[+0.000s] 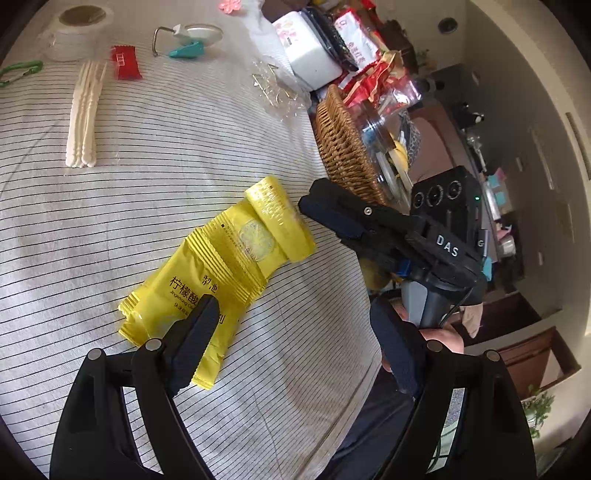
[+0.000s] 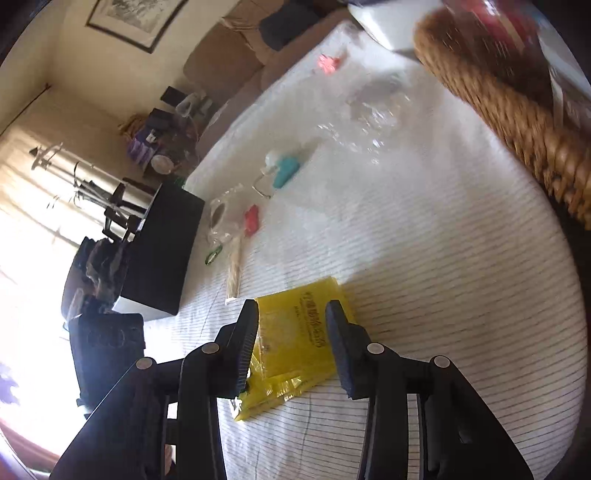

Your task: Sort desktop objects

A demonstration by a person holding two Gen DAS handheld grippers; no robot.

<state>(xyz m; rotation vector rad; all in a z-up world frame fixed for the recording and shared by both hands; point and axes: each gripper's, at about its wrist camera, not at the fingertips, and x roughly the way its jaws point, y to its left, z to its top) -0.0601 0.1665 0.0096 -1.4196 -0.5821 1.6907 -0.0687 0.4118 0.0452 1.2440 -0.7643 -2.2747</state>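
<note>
Striped white cloth (image 1: 184, 192) covers the desk, and a yellow sachet pack (image 1: 221, 273) lies flat on it near the edge closest to the person, one end folded over. The left gripper (image 1: 295, 343) hangs over that pack with its jaws spread wide — one finger (image 1: 195, 339) lies across the pack's lower end, the other sits past the desk's edge. In the left wrist view the right gripper (image 1: 317, 206) reaches in from the basket side, its tip just beside the folded end of the pack; whether it touches cannot be told. Seen from its own camera, the right gripper (image 2: 291, 343) has its jaws apart, with the yellow pack (image 2: 295, 343) showing between them on the cloth.

A wicker basket (image 1: 343, 147) full of wrappers stands along one edge of the desk. Farther across lie a bundle of white sticks (image 1: 83, 118), a red candy (image 1: 125, 62), a roll of white tape (image 1: 77, 31), a green carabiner (image 1: 20, 72) and a teal clip (image 1: 186, 50) — all well apart from the pack. Crumpled clear plastic (image 1: 273, 88) sits near the basket.
</note>
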